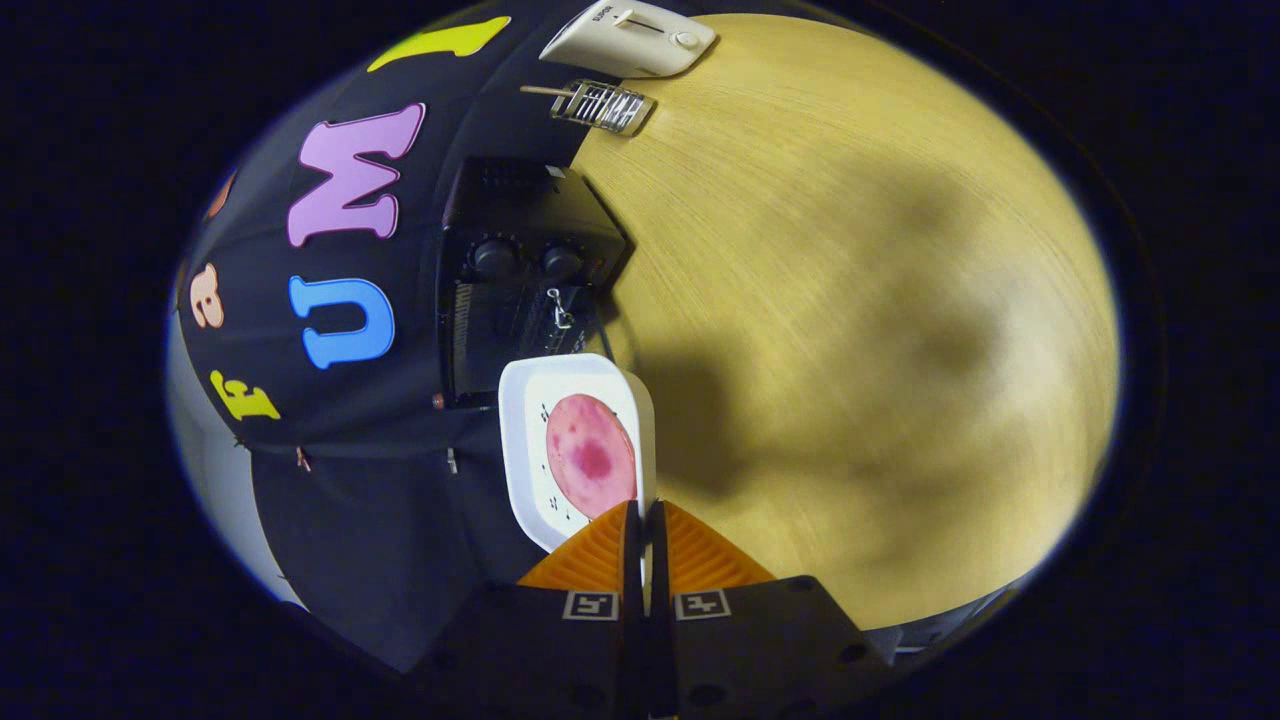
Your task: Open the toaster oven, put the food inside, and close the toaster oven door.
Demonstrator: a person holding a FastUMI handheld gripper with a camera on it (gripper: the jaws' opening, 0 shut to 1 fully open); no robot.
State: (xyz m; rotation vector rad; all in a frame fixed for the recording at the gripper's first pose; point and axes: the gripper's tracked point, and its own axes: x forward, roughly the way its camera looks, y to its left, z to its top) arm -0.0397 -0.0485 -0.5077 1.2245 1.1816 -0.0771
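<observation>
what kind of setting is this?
Likely a mock kitchen counter in a booth: wooden tabletop with a black toaster oven and white toaster. The gripper is shut on a plate of food.

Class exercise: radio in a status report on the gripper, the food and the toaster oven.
Fingers shut on white plate's rim. Pink food slice on plate. Toaster oven just beyond, interior showing. Nothing between plate and oven.
</observation>
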